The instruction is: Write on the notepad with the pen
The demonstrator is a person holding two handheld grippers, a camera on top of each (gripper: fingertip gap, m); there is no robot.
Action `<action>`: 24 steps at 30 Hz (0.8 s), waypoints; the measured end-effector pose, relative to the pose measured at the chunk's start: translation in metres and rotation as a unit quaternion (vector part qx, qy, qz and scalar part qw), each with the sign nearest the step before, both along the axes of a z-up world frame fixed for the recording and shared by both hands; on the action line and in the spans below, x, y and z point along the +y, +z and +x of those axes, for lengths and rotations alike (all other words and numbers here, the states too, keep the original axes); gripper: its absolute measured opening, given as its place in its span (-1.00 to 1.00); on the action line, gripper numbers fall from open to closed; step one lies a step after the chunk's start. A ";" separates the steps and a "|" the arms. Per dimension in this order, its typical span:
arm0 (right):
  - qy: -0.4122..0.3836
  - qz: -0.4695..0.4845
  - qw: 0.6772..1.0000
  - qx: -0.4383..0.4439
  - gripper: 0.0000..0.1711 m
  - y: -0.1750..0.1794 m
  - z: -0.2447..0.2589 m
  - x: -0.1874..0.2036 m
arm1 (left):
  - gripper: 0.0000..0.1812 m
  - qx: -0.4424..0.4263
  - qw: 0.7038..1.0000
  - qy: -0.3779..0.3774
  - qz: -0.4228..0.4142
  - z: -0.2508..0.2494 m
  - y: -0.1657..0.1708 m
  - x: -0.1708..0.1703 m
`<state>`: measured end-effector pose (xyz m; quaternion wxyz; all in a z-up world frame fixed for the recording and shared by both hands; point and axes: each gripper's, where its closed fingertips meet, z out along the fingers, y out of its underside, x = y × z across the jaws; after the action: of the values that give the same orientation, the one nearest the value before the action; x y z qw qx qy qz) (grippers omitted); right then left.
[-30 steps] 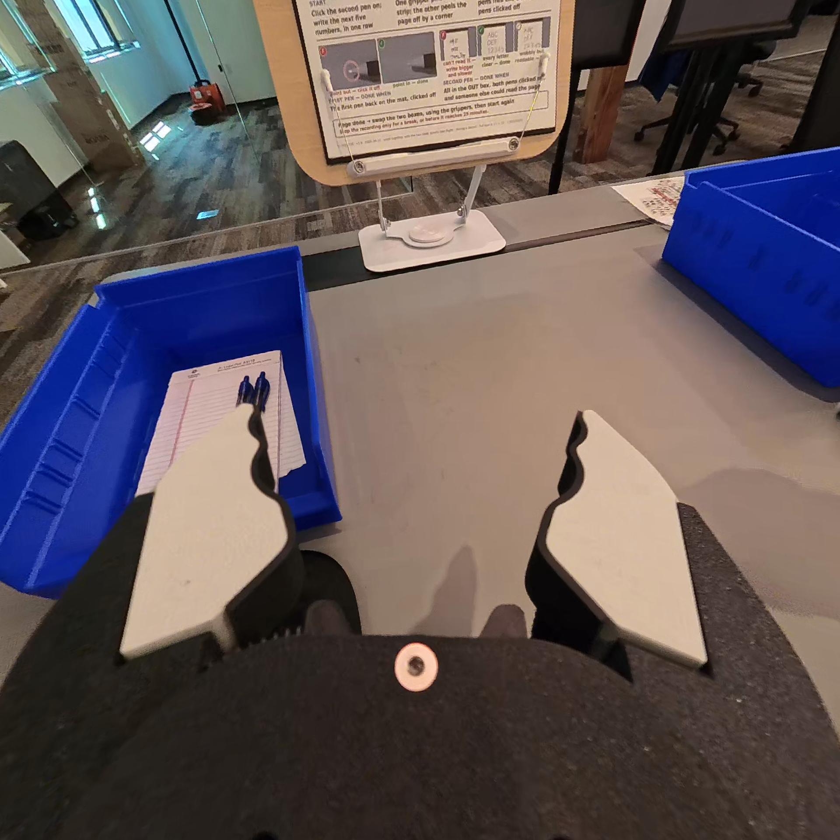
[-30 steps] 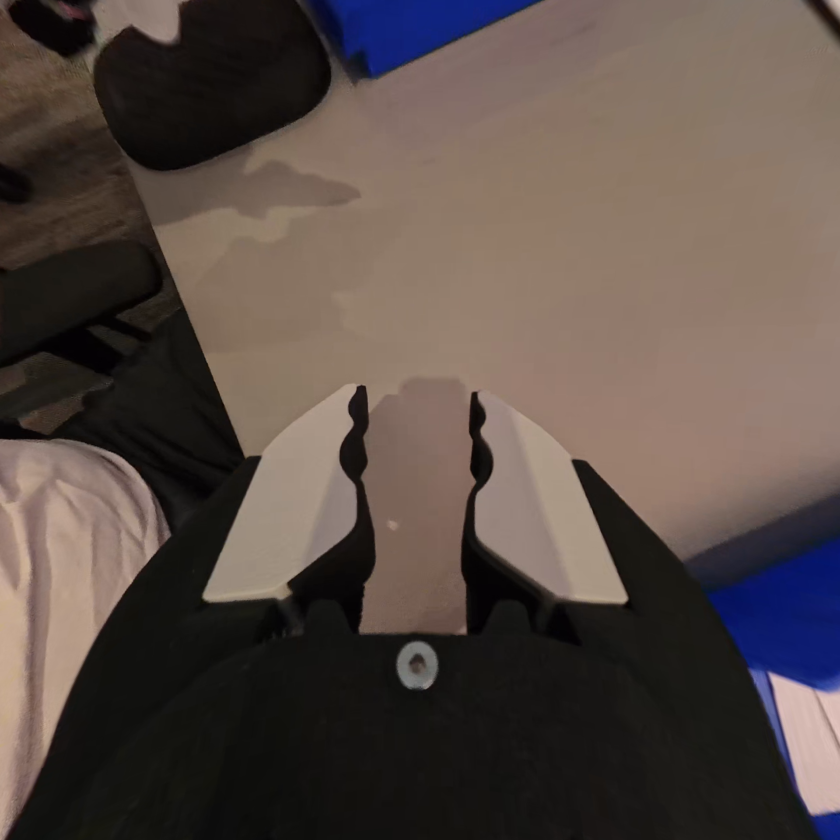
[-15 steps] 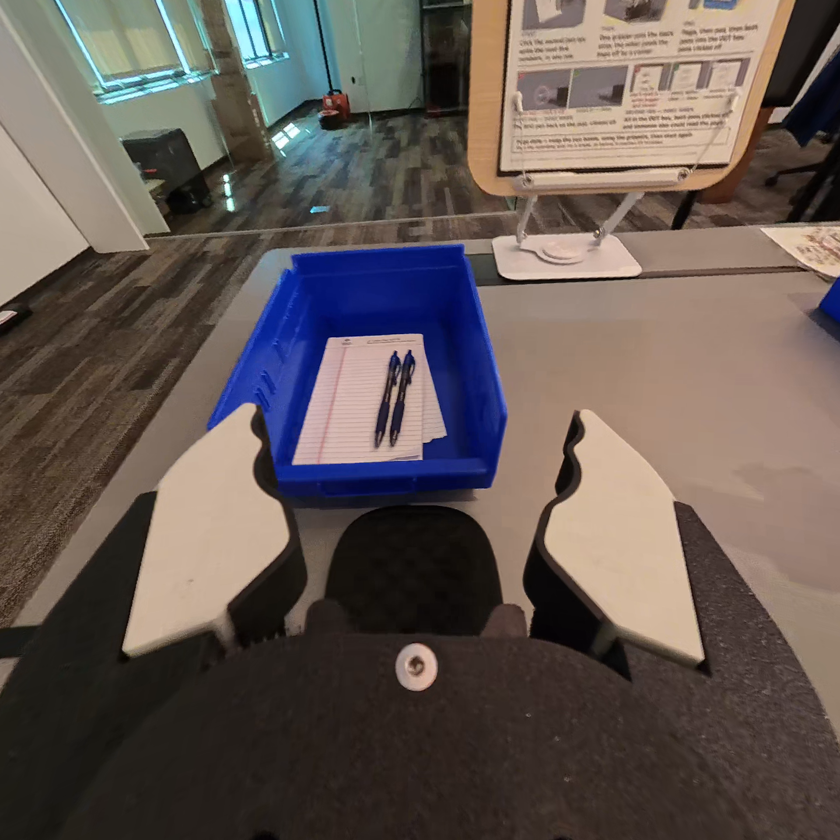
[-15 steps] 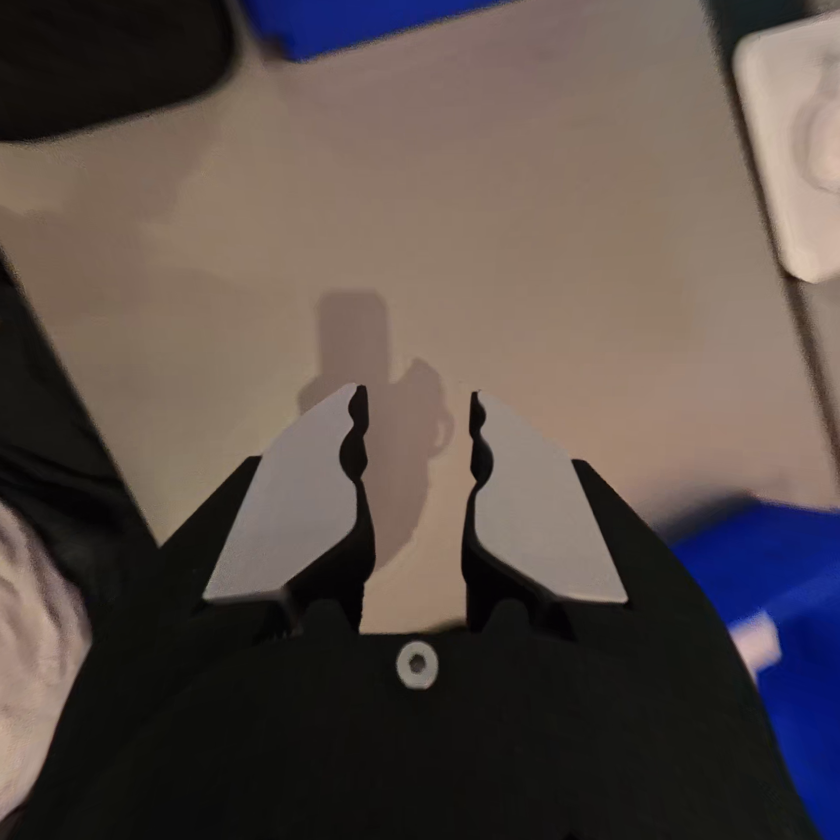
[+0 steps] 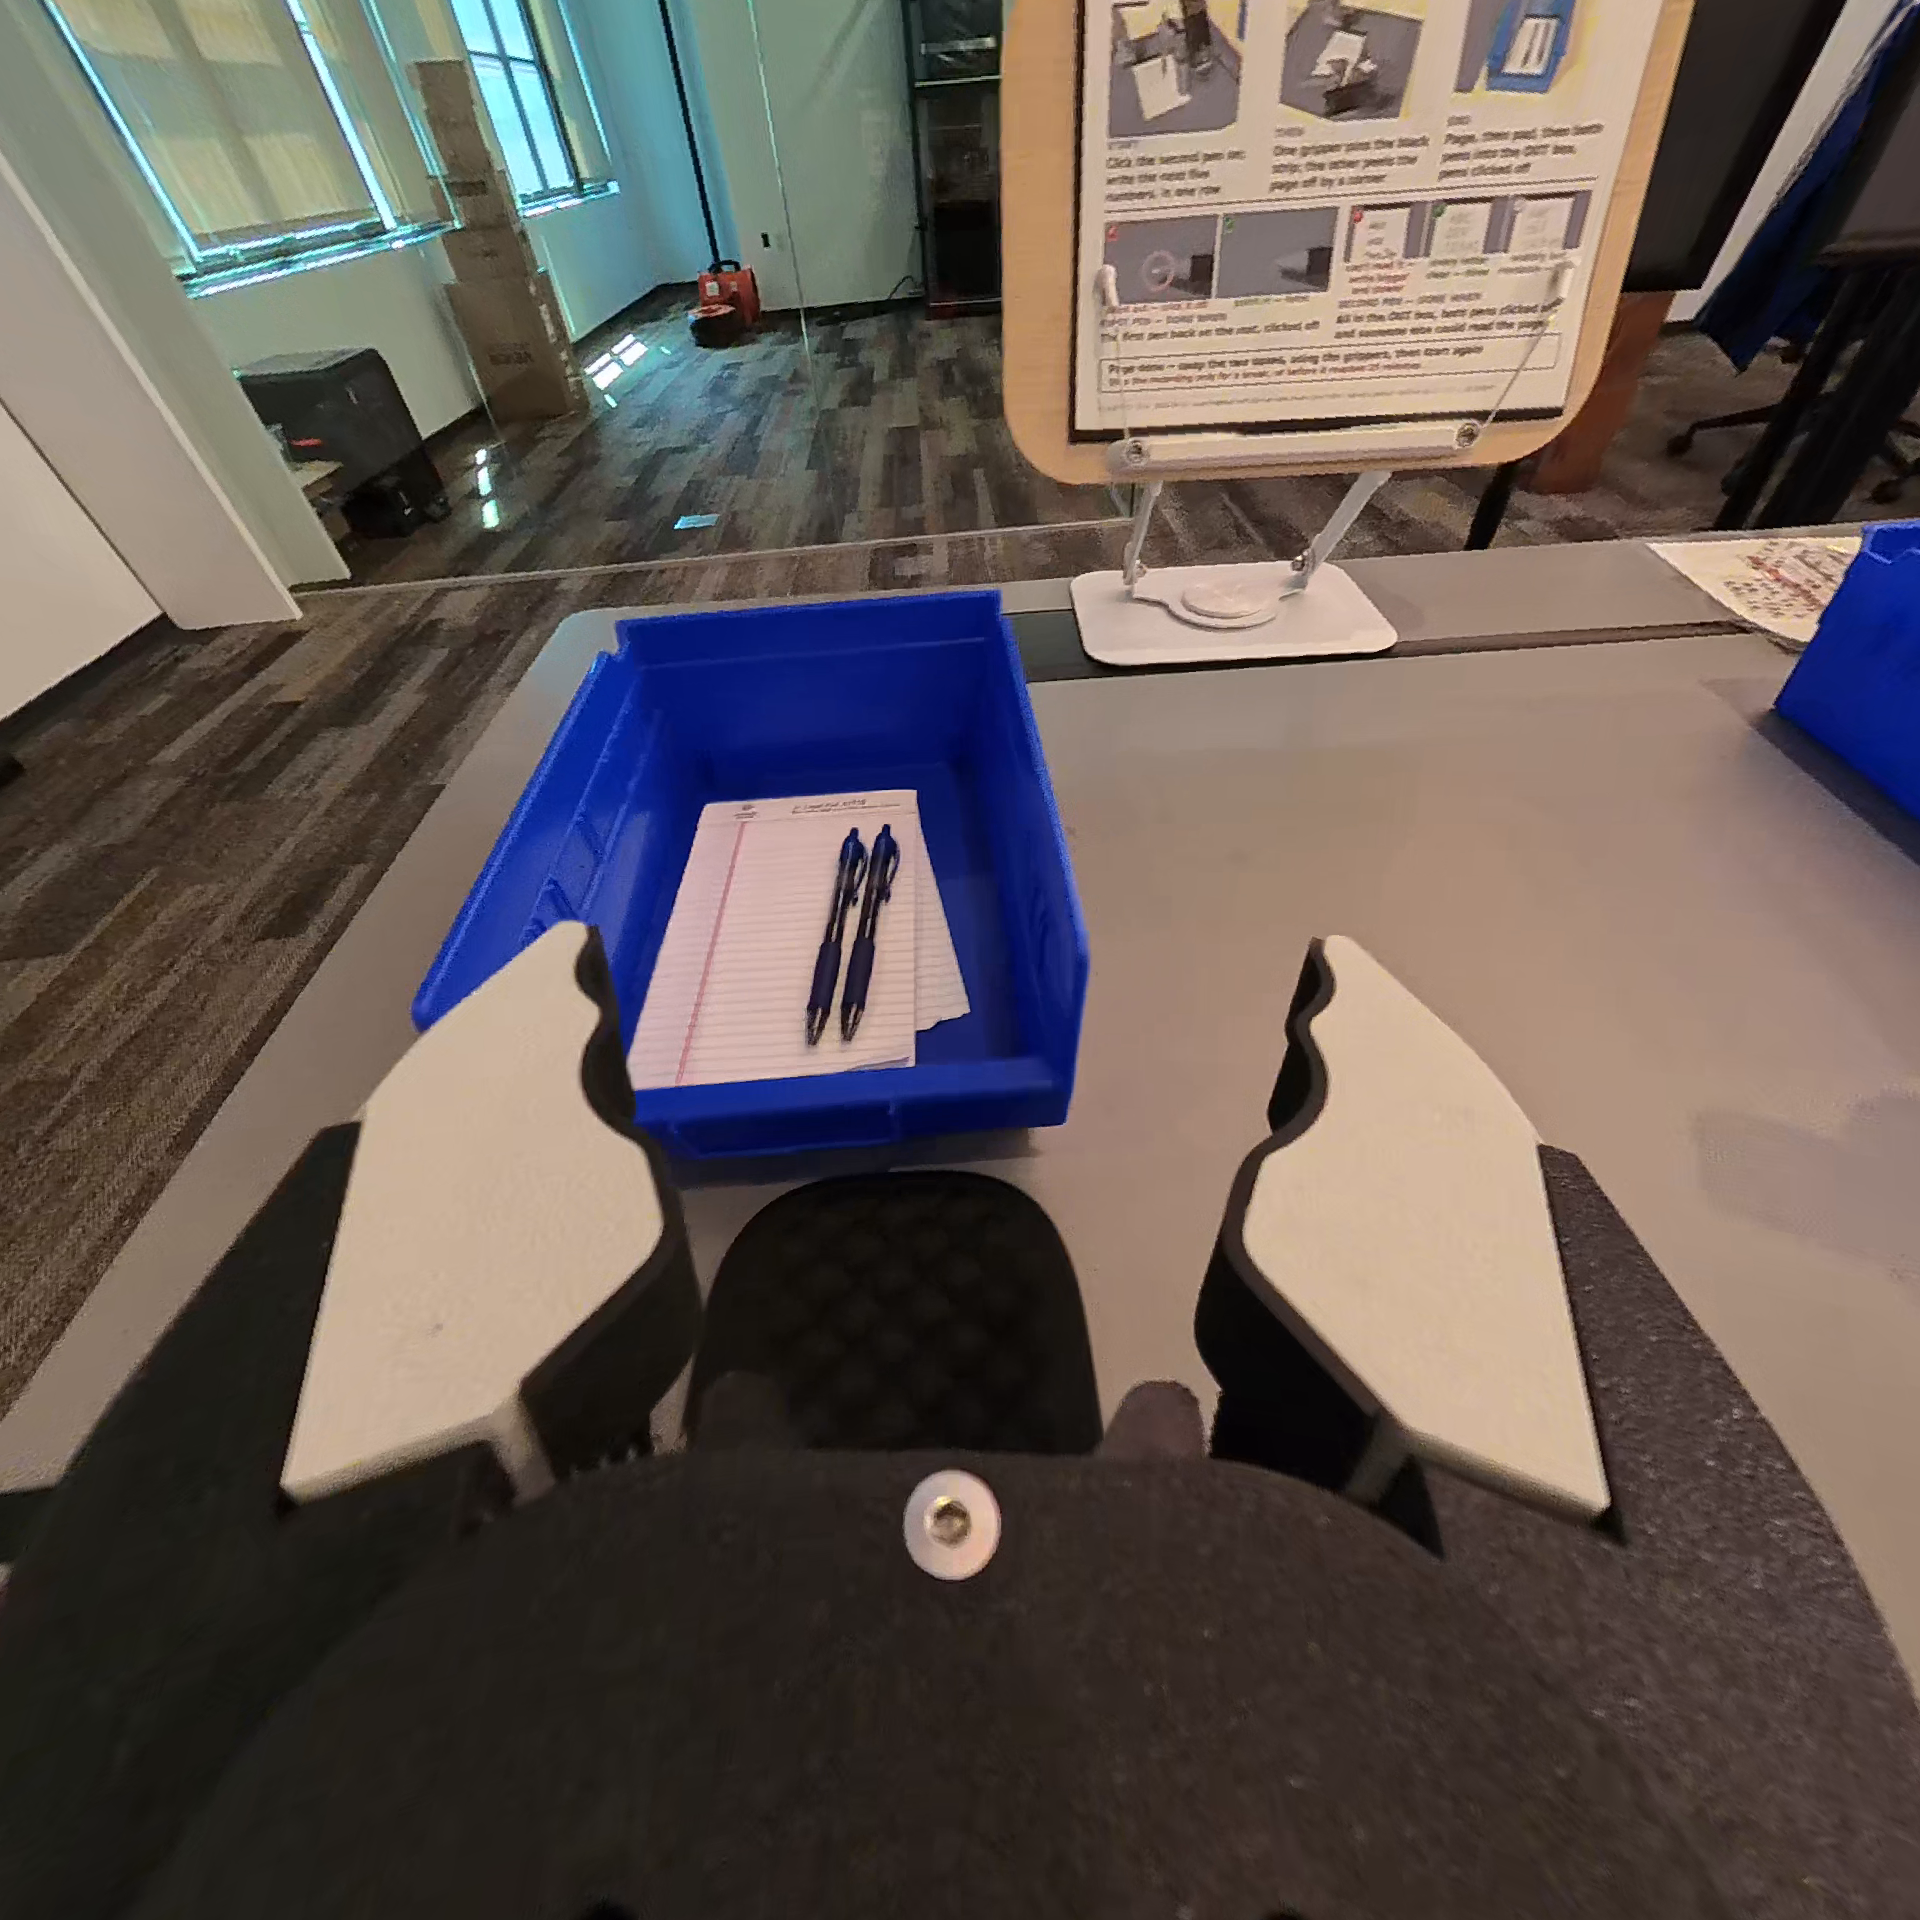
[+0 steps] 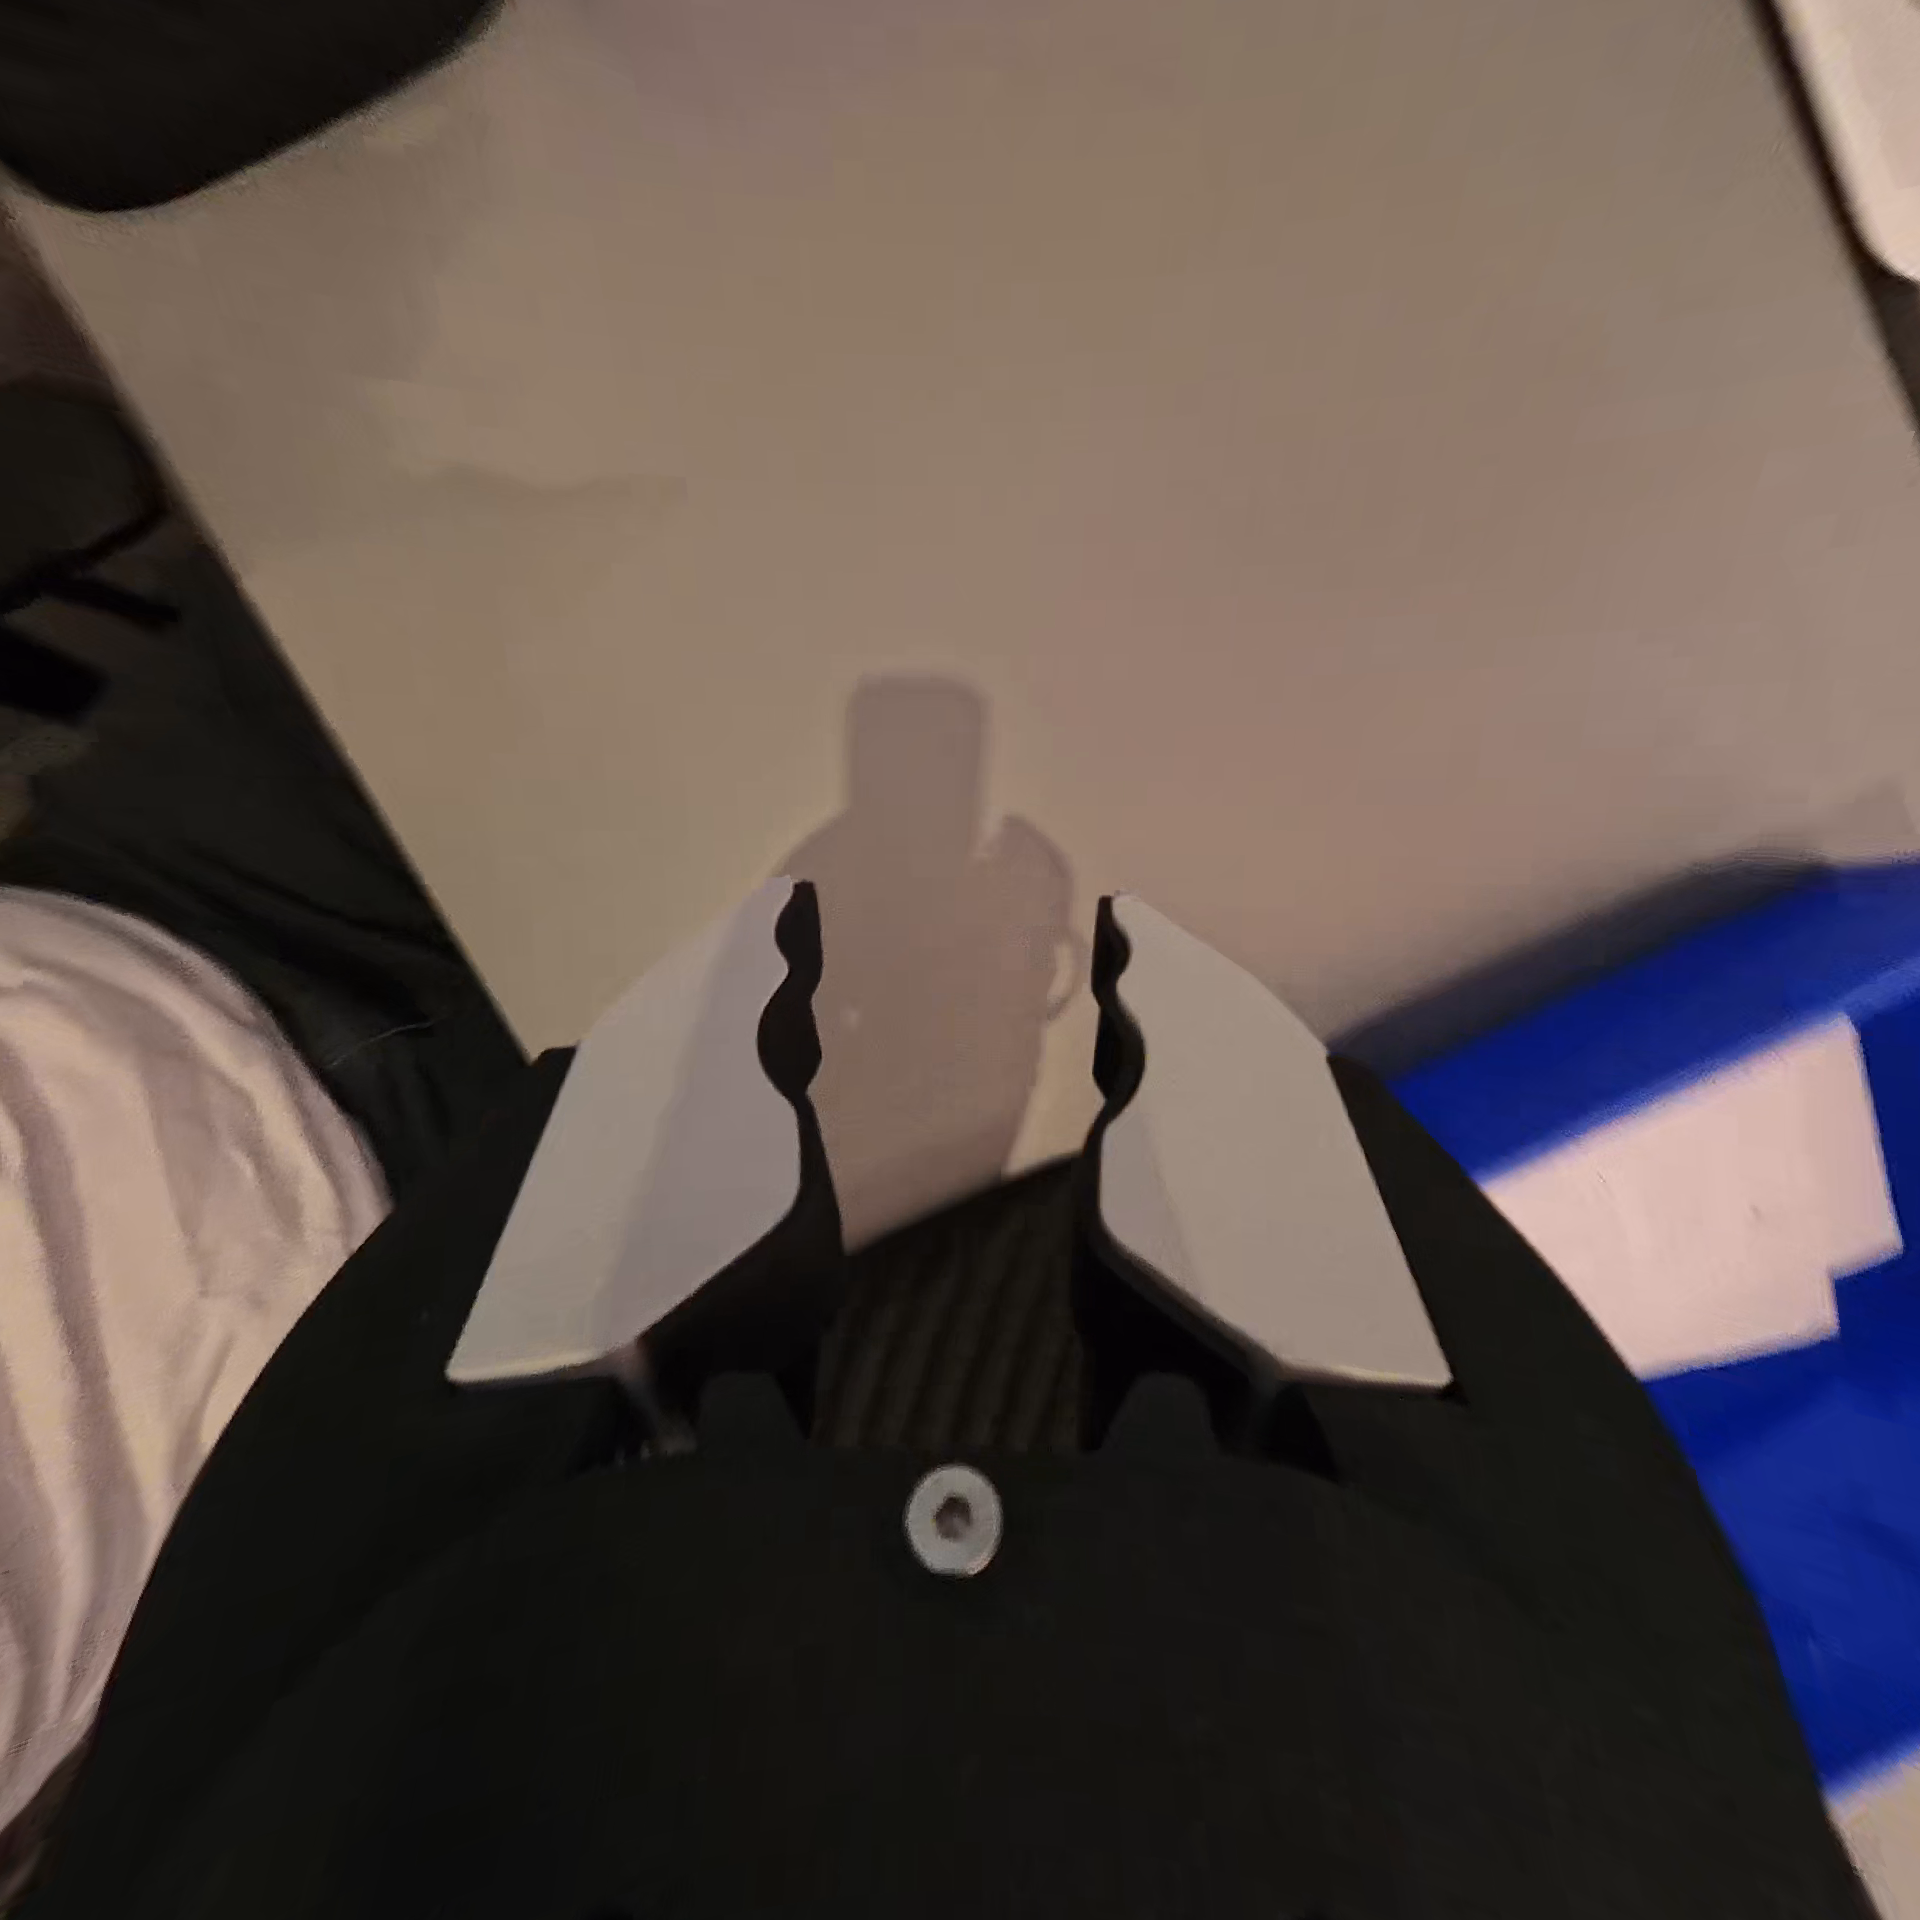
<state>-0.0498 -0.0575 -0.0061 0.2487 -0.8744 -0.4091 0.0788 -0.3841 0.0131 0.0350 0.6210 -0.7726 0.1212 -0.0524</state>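
While blurred rightward: pens [image 5: 854, 935] leftward.

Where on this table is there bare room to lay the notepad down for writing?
The grey tabletop lies bare between the blue plastic bin on the left, the white stand base behind and the second blue bin at right. It is crowded inside the first bin: white lined notepad, two blue pens.

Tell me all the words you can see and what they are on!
Instruction sheet on the wooden stand: printed words, which I do not repeat.
Notepad in the blue bin: small header, too small to read.
Paper at the far right: too blurred.
Right wrist view: no writing.
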 end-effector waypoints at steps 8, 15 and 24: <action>0.084 -0.030 0.996 0.012 -0.45 -0.028 -0.050 -0.040 | 0.34 0.008 1.000 -0.026 -0.005 0.022 -0.002 -0.003; 0.117 -0.038 0.992 0.017 -0.48 -0.006 -0.113 -0.008 | 0.33 0.006 0.998 -0.064 0.002 0.054 0.009 0.015; 0.021 0.076 0.993 -0.091 -0.65 0.109 0.027 0.023 | 0.33 0.045 0.989 -0.135 -0.026 0.054 0.025 0.013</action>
<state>-0.0231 -0.0341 0.1026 0.2746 -0.8477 -0.4531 -0.0278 -0.3297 0.0259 0.0598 0.5817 -0.7667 0.2508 -0.1044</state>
